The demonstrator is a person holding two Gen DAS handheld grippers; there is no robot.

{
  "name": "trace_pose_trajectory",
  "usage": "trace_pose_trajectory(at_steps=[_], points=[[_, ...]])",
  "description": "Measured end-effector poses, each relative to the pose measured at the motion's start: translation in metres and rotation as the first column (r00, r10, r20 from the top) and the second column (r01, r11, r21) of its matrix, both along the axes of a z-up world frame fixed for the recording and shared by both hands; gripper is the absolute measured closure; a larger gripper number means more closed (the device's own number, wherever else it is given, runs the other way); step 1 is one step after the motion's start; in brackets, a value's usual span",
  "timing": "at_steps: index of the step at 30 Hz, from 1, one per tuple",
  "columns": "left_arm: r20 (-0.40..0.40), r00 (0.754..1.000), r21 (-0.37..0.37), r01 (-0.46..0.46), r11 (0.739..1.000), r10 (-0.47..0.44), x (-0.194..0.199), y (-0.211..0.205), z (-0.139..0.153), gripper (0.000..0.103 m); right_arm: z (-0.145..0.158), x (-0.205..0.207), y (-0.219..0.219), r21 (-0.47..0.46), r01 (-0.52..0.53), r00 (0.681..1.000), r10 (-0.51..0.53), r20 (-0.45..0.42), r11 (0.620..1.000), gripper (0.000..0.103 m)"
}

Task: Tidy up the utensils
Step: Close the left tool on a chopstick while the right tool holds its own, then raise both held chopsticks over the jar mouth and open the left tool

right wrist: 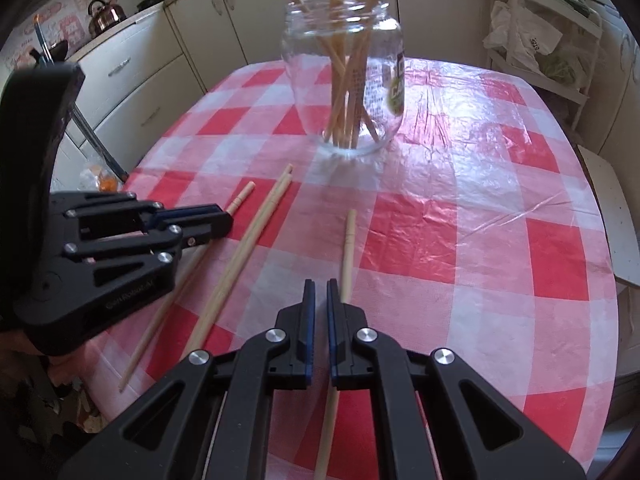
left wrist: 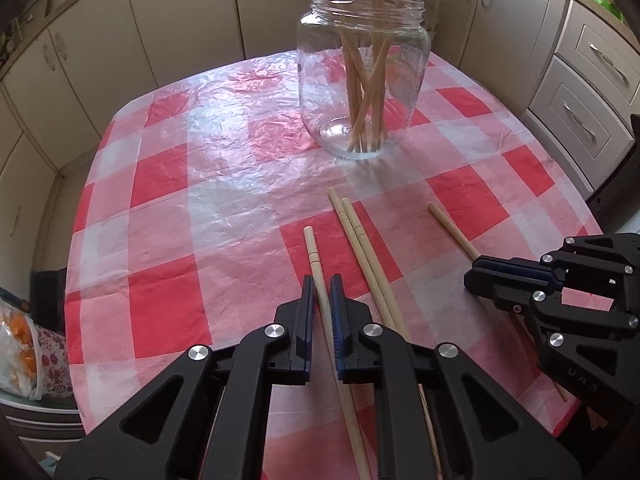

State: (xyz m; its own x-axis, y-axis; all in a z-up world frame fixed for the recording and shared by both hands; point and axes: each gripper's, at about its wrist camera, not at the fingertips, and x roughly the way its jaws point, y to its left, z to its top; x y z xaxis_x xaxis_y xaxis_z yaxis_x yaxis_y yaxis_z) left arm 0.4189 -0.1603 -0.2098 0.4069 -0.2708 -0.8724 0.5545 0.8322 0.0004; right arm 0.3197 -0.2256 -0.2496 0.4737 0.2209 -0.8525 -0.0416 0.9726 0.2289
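Observation:
A clear glass jar [left wrist: 362,76] holding several wooden chopsticks stands on the red-and-white checked table; it also shows in the right wrist view [right wrist: 344,76]. Several loose chopsticks lie on the cloth in front of it. My left gripper [left wrist: 321,286] has its jaws close around one chopstick [left wrist: 314,256] that lies between them. A pair of chopsticks [left wrist: 356,236] lies just right of it. My right gripper [right wrist: 320,288] is nearly shut and empty; a single chopstick [right wrist: 349,244] lies just right of its fingers and passes under them.
The tablecloth [left wrist: 224,184] covers a rounded table with edges on all sides. Kitchen cabinets [left wrist: 592,92] ring the table. A kettle [right wrist: 105,12] sits on the counter at far left. A rack with bags [right wrist: 536,40] stands at the right.

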Motion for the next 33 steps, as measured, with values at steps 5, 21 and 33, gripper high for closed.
trace_pose_trajectory(at_steps=[5,21,33], points=[[-0.020,1.000,0.001,-0.009,1.000,0.009,0.004,0.001,0.000,0.091,0.009,-0.003,-0.011,0.092,0.026,0.999,-0.029,0.029,0.995,0.092],[0.005,1.000,-0.002,-0.010,1.000,0.010,-0.001,-0.001,0.000,0.093,0.000,0.005,-0.012,-0.074,0.034,0.999,-0.033,0.012,0.997,0.097],[0.247,0.939,-0.560,-0.064,0.826,0.240,-0.001,0.050,0.112,0.098,0.020,-0.012,-0.082,0.384,0.284,0.929,-0.351,0.117,0.879,0.097]])
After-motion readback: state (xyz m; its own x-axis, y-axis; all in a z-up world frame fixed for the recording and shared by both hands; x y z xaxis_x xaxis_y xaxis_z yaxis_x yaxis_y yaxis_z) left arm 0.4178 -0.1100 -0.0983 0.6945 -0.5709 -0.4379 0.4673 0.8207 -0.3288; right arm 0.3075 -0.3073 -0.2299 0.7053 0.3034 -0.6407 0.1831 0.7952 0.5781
